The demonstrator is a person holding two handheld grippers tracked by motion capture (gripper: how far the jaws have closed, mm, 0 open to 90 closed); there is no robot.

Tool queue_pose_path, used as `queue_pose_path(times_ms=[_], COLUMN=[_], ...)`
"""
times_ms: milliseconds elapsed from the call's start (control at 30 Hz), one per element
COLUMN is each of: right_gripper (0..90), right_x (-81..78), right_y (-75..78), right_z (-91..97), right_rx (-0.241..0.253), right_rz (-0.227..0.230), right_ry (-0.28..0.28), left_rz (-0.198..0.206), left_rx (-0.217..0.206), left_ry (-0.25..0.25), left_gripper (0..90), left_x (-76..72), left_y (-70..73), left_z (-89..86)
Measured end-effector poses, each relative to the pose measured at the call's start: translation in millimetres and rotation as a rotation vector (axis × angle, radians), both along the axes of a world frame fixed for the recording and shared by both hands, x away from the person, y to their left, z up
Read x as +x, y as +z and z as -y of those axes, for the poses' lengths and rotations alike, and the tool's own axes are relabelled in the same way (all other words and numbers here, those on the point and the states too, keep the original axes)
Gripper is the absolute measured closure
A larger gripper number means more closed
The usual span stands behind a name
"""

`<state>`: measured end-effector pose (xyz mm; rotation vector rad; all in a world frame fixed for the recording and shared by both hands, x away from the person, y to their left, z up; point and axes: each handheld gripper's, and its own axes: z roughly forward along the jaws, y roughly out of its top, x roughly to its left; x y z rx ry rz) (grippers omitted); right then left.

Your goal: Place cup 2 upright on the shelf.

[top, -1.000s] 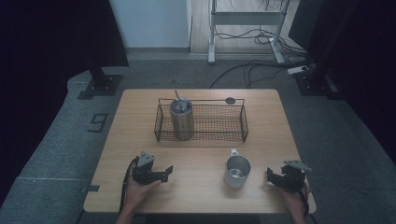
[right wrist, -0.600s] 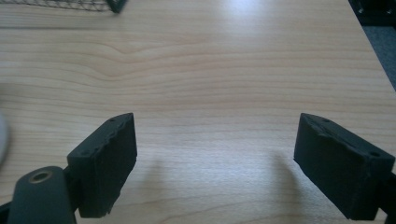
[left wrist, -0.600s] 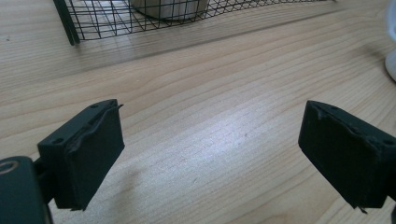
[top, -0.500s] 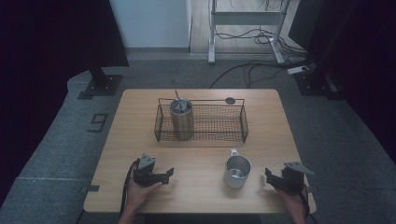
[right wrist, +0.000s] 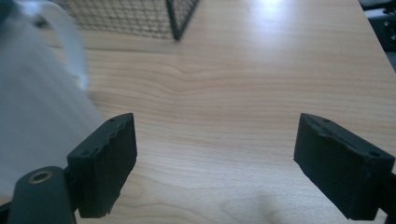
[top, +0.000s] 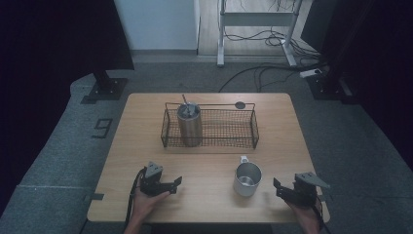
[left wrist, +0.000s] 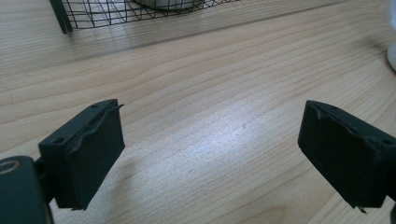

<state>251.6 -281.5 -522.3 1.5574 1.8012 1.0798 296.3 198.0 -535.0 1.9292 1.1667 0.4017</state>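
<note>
Both grippers sat low at the near edge of the light wooden table, nothing in either one.

Left black two-jaw gripper: near-left part of the table, held in my left hand, jaws spread wide. In the left gripper view there was just bare wood grain between the jaws. The black wire basket showed along the top edge, well apart from the jaws, and a sliver of the mug showed at the right edge.

Right black two-jaw gripper: near-right corner, held in my right hand, jaws also wide apart. In the right gripper view there was bare table between the jaws. The short shiny steel mug with a handle stood upright on the table just beside this gripper, on its left. In the right gripper view it was a blurred pale mass outside the left jaw, and I couldn't tell whether it touched the jaw. From the high view the mug was open side up, its handle turned toward the basket, and it stood outside the basket, near its front wall.

The basket sat mid-table. The tall brushed-steel tumbler stood upright in the basket's left end with a thin straw sticking up. A small dark round disc lay on the table behind the basket's right half.
</note>
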Motion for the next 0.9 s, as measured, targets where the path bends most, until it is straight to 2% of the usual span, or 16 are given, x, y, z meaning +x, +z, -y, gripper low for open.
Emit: queue_pose_path(times_ms=[167, 333, 600, 900], right_gripper=[12.9, 12.9, 12.8, 12.6], right_x=[-13.7, -22.2, -27.0, -27.1], right_y=[15.6, 25.8, 30.9, 31.1], right_z=[-12.2, -23.7, -36.5, -45.2], right_rx=[0.033, 0.038, 0.063, 0.088], right_rz=[0.045, 0.084, 0.092, 0.094], right_ry=[0.068, 0.108, 0.160, 0.180], left_rz=[-0.006, -0.010, -0.017, -0.026], left_rx=[0.000, 0.004, 0.004, 0.000], left_ry=[0.000, -0.003, -0.004, 0.001], left_gripper=[7.1, 7.1, 7.1, 7.2], left_x=[0.8, 1.1, 0.6, 1.4], left_y=[-1.3, -2.6, -3.5, -5.9], left_z=[0.1, 0.7, 1.2, -0.2])
